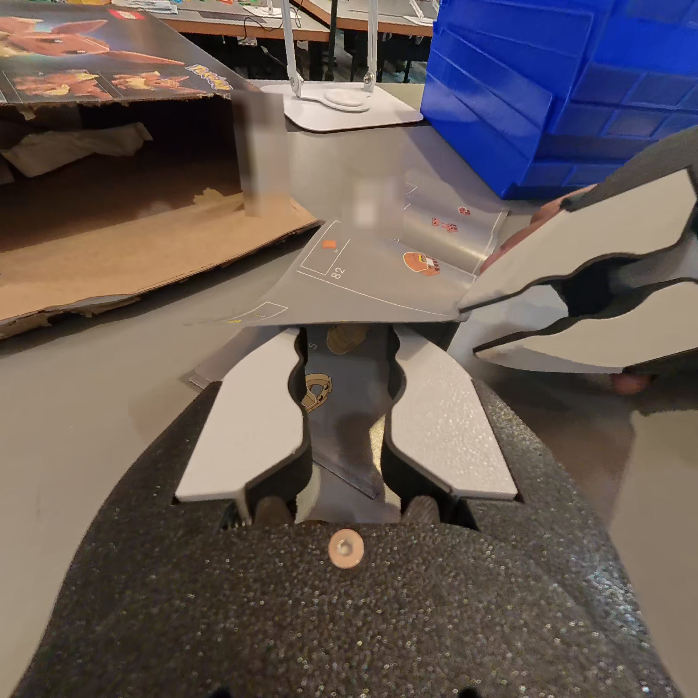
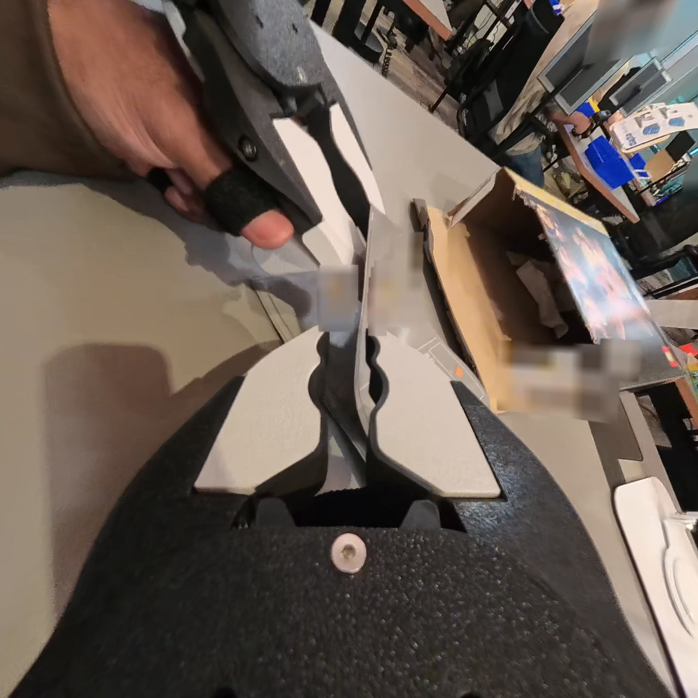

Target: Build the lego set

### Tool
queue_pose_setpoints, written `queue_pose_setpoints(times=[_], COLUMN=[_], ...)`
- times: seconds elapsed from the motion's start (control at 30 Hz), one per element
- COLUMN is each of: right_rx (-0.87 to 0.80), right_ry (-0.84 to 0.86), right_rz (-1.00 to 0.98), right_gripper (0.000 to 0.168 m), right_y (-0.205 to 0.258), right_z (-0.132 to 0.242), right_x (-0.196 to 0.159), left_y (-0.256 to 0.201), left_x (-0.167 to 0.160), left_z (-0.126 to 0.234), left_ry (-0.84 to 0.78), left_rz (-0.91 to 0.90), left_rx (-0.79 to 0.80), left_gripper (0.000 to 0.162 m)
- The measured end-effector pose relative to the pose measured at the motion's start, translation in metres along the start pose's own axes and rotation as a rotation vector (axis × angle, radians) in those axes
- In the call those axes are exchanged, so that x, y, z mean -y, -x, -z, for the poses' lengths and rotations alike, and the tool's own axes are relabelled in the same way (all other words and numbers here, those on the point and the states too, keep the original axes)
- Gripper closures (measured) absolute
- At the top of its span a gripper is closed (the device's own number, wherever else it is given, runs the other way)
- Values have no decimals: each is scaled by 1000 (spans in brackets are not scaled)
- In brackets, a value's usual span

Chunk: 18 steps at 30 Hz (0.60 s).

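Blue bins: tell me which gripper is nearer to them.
Right. The right gripper is just in front of the blue bins, at the corner of the lifted page. The left gripper is farther back, over the booklet.

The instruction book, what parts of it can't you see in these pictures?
- Left wrist view: the lifted page covers most of the instruction book; the left gripper hides the sides.
- Left wrist view: a blurred patch overlays the page's top.
- Right wrist view: the page shows edge-on in the right gripper, so no drawings; blurred patches flank it.
- Both views: inside the cardboard box is dark.
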State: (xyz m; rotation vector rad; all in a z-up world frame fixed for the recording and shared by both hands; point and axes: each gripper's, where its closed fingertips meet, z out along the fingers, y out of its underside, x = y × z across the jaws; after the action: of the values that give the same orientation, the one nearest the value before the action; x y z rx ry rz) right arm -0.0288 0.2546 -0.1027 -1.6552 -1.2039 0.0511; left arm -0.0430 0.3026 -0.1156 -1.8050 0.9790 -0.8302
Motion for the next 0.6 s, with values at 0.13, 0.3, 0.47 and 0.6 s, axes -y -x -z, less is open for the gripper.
queue_pose_setpoints(times=[0.13,0.3,0.47,0.6], right_rx=[11,76,89,124], right_ry=[-17,33,50,73], right_rz=[-17,-24,-44,-110], right_gripper=[144,141,157,166], right_y=[-8,-9,-14,-15], right_z=[-4,-16,-19,-20], right_x=[17,25,24,16], left_y=[0,-1,0,-2], left_x=[0,0,2,0], left_z=[-1,-1,2,1], left_ry=[2,2,-13,-5], left_rz=[-11,-35,-31,-41], left_rx=[9,12,8,-2], left_gripper=[122,123,124,125])
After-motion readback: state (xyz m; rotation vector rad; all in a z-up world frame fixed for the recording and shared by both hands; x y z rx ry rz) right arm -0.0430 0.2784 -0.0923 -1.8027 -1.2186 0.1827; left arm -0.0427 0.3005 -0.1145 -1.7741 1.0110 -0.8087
